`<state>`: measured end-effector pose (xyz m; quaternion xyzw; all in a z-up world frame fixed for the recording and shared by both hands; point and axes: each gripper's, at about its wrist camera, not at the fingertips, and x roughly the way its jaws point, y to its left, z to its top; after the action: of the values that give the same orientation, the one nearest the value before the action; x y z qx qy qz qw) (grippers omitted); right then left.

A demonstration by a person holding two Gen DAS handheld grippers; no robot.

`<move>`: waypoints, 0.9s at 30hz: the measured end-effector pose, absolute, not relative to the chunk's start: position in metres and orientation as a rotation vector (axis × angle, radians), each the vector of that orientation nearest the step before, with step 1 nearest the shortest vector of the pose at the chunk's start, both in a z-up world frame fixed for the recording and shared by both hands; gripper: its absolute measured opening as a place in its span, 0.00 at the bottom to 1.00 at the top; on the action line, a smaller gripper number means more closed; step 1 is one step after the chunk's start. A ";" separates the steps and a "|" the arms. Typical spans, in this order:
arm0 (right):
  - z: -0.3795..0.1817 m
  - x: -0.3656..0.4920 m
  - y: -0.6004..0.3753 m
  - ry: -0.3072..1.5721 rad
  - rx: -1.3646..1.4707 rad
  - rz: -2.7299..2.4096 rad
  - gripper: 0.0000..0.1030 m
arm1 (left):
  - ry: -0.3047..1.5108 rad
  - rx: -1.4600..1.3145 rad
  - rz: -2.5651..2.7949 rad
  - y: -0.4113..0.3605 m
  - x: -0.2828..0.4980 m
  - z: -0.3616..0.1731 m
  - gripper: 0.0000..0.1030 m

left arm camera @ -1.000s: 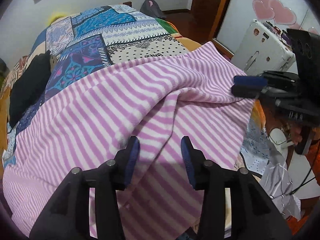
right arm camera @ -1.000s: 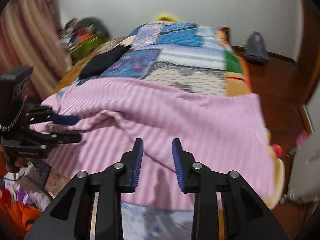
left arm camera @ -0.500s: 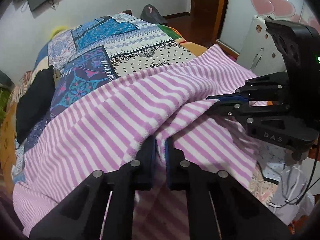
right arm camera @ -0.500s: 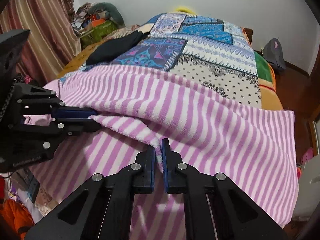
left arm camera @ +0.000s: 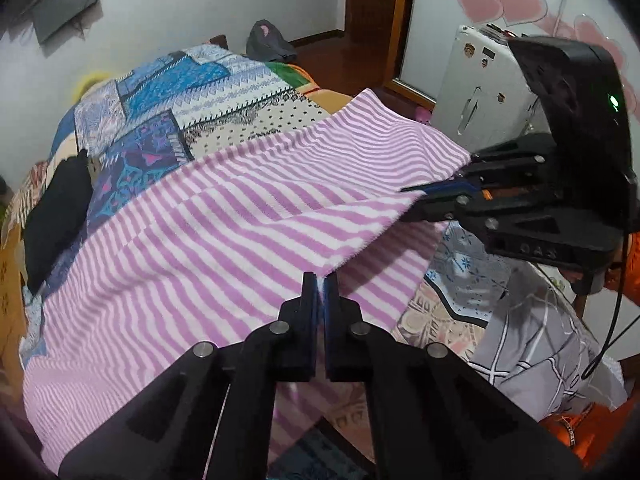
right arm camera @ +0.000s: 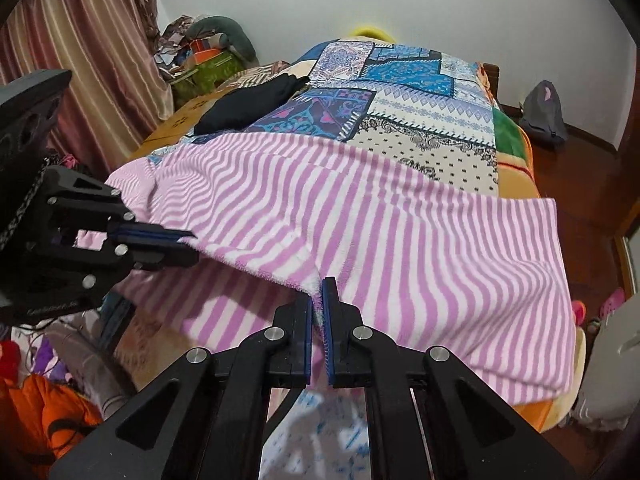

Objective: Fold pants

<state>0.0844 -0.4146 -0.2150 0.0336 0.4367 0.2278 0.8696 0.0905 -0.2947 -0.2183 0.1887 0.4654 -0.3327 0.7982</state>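
Pink-and-white striped pants (left arm camera: 224, 224) (right arm camera: 392, 216) lie spread across the near end of a bed. My left gripper (left arm camera: 320, 280) is shut on the near edge of the fabric and holds it lifted off the bed. My right gripper (right arm camera: 317, 286) is shut on the same raised edge further along. Each gripper shows in the other's view: the right one (left arm camera: 416, 196) at the right, the left one (right arm camera: 188, 240) at the left, both clamped flat on the cloth. The edge hangs taut between them, with a lower layer of the pants beneath.
A patchwork bedspread (right arm camera: 404, 96) covers the bed, with a black garment (right arm camera: 248, 104) on its left side. A white suitcase (left arm camera: 484, 80) stands by the bed, a grey bag (right arm camera: 542, 114) sits on the wooden floor, and curtains (right arm camera: 92, 52) with piled clutter stand on the other side.
Both grippers went from open above the pants to shut on the near edge. They have since lifted that edge and drawn it taut between them.
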 end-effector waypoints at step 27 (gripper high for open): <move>-0.233 0.056 -0.442 1.012 0.167 0.368 0.22 | 0.996 0.210 -0.666 -0.245 0.088 -0.186 0.16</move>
<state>0.0562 -0.4415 -0.2326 0.0796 0.4812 0.1750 0.8553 0.0879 -0.2450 -0.1861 0.0985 0.4680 -0.3128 0.8206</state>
